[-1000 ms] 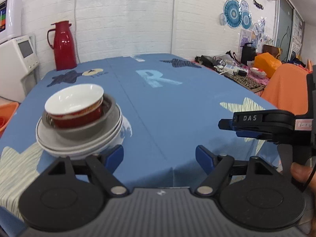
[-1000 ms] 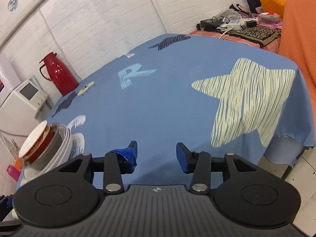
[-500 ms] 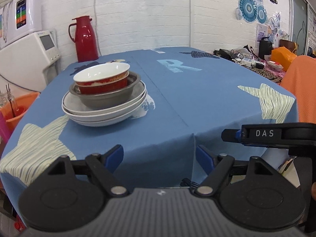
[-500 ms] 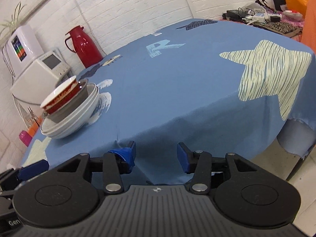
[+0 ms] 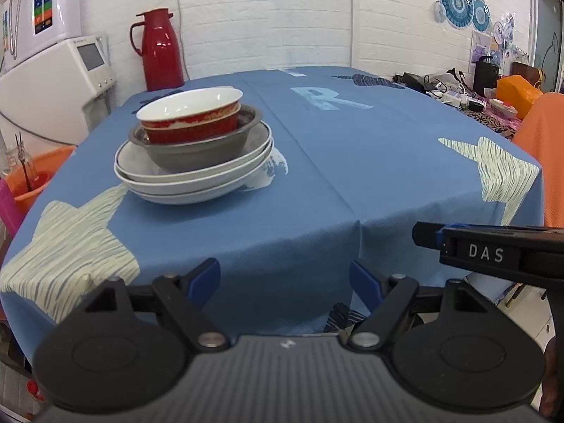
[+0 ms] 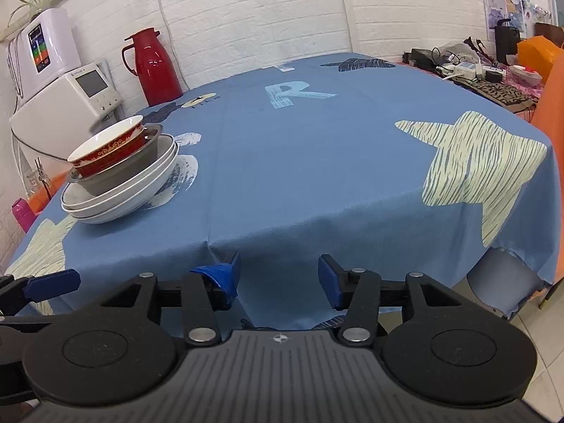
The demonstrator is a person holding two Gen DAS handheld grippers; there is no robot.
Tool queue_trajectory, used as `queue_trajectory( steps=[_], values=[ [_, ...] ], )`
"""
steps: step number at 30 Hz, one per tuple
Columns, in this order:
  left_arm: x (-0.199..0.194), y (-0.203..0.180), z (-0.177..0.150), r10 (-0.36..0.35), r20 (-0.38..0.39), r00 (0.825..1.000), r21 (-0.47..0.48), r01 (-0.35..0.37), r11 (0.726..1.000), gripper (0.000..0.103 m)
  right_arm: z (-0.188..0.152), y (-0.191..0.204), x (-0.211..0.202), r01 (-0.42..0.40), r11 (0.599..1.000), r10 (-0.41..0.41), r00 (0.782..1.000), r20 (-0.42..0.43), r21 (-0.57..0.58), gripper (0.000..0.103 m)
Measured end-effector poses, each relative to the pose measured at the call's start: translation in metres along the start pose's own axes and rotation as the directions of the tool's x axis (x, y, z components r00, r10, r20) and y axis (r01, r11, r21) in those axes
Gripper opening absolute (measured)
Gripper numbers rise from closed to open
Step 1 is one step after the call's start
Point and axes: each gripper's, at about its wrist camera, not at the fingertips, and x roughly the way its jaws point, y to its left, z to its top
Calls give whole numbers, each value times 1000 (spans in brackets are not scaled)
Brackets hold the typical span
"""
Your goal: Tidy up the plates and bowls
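Looking like a staged break-room/lab corner: white brick wall [image 5: 268, 17], water dispenser [image 6: 67, 105], red thermos [image 5: 160, 51], blue tablecloth [image 6: 317, 148], cluttered side table [image 6: 476, 77] sitting alongside.
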Motion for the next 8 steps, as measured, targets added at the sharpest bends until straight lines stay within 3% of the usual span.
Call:
queue_trajectory(
  steps=[8],
  values=[
    [-4,4,-1,19,42,999,-11,-19,1000,79,-2,2,2,-31,999,31,999,-15,22,36]
  ],
)
